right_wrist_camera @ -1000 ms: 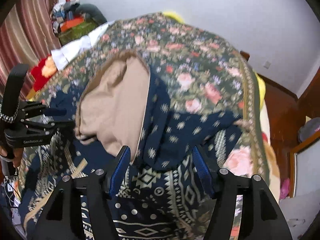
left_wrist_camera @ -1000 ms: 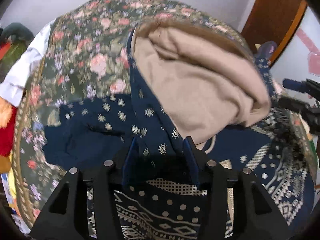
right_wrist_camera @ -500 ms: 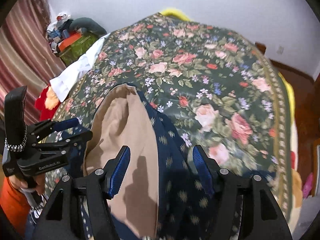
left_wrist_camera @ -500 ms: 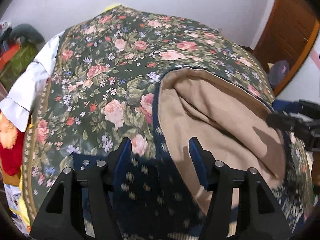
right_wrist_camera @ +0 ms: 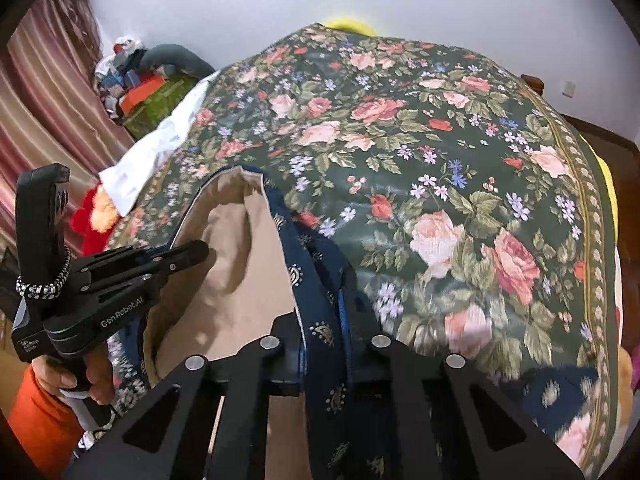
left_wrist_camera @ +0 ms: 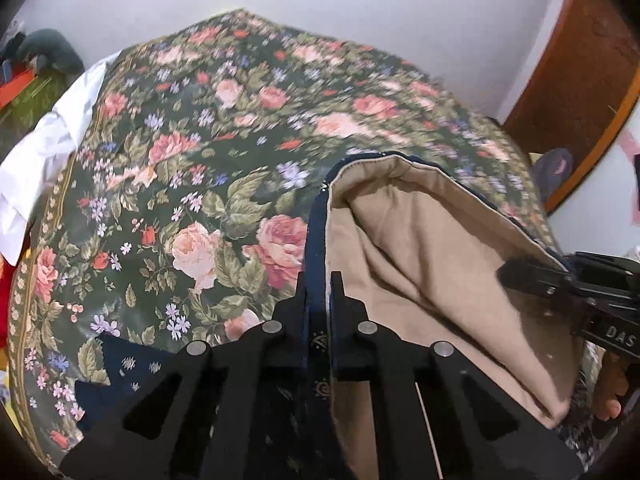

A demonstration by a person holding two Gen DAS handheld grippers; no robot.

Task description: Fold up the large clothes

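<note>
Closed down on the cloth within the last half second, both pairs of jaws, where a moment earlier stood wide apart over it. Seen from the left wrist: left gripper (left_wrist_camera: pixel 318 280) pinched tight on the navy hem of the garment (left_wrist_camera: pixel 420 280), fingers (left_wrist_camera: pixel 298 300) nearly meeting with only the thin patterned edge between them. To the right of that grip, a broad tan lining, soft and loosely creased, opening like a pocket and rimmed by a narrow navy border with small pale motifs. Draped over the near right part of the floral bedspread (left_wrist_camera: pixel 200 184), dark green with pink roses. Further right, the other black tool reaching in at the tan fabric's far edge, a hand (left_wrist_camera: pixel 608 392) gripping its handle.

Seen from the right wrist: at far left, a hand (right_wrist_camera: pixel 86 376) and orange sleeve (right_wrist_camera: pixel 36 412) holding the left gripper (right_wrist_camera: pixel 196 252), its tip against the tan lining. Then the garment (right_wrist_camera: pixel 236 272), tan inside and navy outside. Right gripper (right_wrist_camera: pixel 324 312) clamped on a bunched navy strip, fingers (right_wrist_camera: pixel 348 308) pressed close around it. Bare floral bedspread (right_wrist_camera: pixel 460 184) filling the right side. White cloth (right_wrist_camera: pixel 156 148) at the bed's far left edge.
</note>
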